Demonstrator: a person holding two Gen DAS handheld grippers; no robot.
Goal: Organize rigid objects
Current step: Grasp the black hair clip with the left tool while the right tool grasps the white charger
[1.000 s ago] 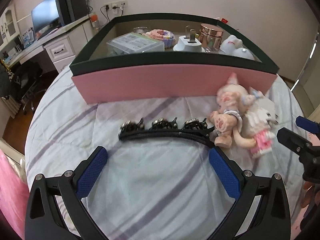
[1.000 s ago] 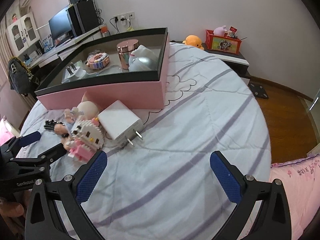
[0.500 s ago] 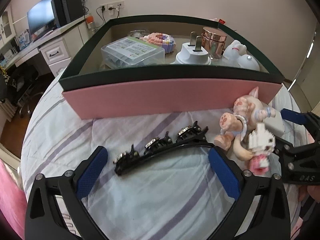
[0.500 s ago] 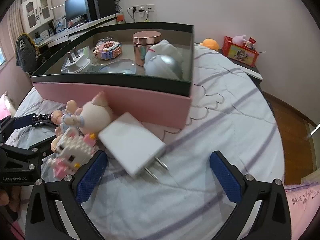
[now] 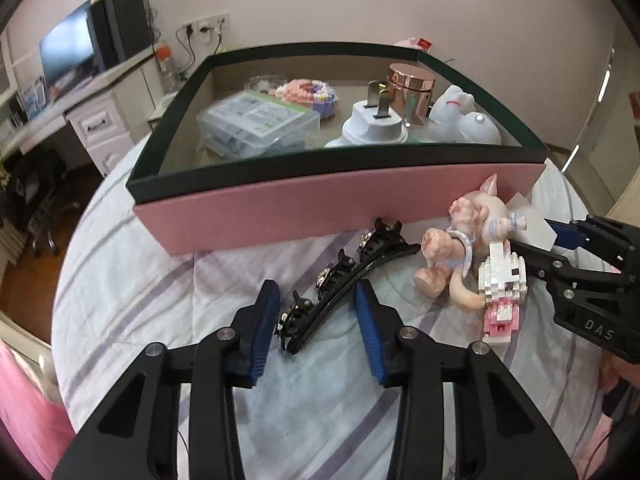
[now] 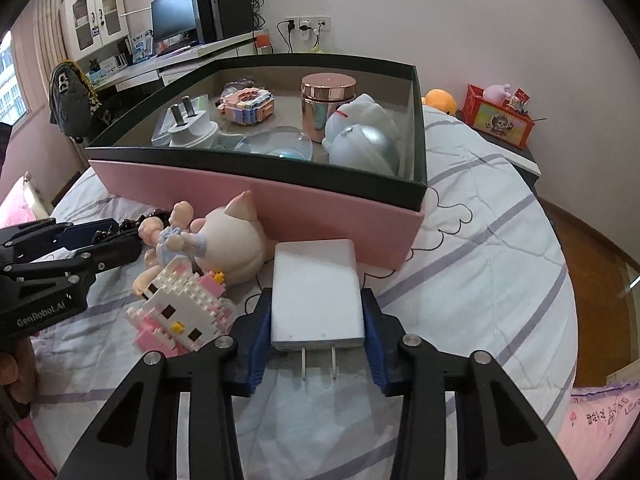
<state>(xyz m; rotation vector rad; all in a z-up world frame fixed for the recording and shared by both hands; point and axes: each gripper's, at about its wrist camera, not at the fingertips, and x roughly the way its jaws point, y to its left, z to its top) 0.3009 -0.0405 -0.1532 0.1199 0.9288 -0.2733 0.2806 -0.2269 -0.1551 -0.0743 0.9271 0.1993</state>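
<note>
Left tongs (image 5: 316, 320) straddle the hair clip (image 5: 344, 280) on the bed (image 5: 140, 280), pads not yet touching. Right tongs (image 6: 316, 332) clamp the charger (image 6: 316, 292) beside the box (image 6: 340, 216).

Left gripper (image 5: 316, 312) now narrower, blue pads both sides of black hair clip (image 5: 344, 276), gap still visible. Right gripper (image 6: 316, 340) moves forward, now clamps white charger (image 6: 316, 292) between pads.
</note>
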